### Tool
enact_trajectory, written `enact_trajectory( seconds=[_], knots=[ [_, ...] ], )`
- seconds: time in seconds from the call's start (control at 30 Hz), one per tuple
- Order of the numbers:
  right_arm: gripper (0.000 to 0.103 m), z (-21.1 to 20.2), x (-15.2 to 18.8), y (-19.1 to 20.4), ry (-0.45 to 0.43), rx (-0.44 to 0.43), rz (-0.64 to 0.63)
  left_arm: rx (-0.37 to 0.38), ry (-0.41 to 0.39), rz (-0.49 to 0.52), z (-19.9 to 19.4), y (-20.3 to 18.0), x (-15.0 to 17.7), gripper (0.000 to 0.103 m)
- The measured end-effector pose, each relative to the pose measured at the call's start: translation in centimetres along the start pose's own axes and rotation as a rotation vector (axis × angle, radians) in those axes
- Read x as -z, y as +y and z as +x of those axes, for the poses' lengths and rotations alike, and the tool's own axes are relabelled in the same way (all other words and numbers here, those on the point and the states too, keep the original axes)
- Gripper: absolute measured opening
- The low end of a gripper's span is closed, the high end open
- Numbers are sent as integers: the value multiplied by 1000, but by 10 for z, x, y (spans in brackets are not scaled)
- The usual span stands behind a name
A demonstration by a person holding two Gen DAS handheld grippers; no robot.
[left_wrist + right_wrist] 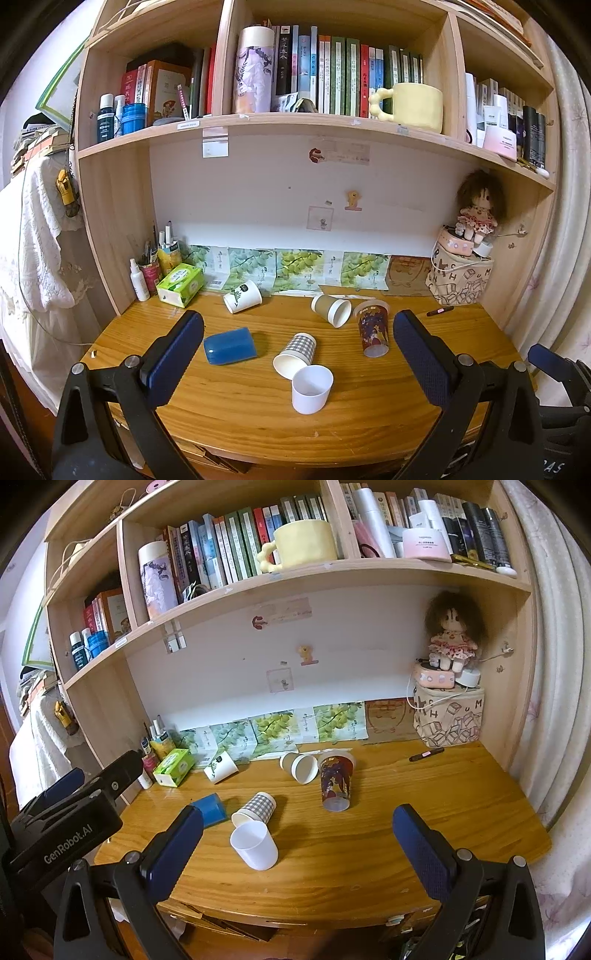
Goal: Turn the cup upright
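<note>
Both grippers hang above the front edge of the desk (369,406) with nothing between their blue pads. The left gripper (299,347) has its jaws spread wide, and so does the right gripper (298,843).

Nearest the front edge stands a white cup (311,388), upright with its mouth up. Touching it from behind lies a checked cup (295,354) on its side, mouth toward the front. To its left lies a blue cup (229,346), also on its side; in the right wrist view the right gripper's left pad partly covers it. Toward the back edge a leaf-print cup (242,296) and a brown cup (331,309) lie tipped over, and a patterned cup (373,328) stands mouth down just beside the brown one.

A tissue box (180,285) sits in the back left corner, a printed bag (460,278) with a doll (477,210) on top in the back right corner, and a pen (439,311) near it. The right view alone shows the left gripper's black body at its left side.
</note>
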State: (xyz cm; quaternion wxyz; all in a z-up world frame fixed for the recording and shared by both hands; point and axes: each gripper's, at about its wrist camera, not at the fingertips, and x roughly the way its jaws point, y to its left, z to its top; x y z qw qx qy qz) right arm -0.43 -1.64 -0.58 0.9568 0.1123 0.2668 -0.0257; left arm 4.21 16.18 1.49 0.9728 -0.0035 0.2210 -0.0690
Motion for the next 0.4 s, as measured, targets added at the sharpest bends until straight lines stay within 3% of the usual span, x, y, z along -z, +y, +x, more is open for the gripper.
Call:
enact_trajectory(
  seconds=[0.4],
  knots=[
    [103, 2, 3, -4, 15, 6, 13, 7, 10, 6, 1, -6, 1, 102]
  ],
)
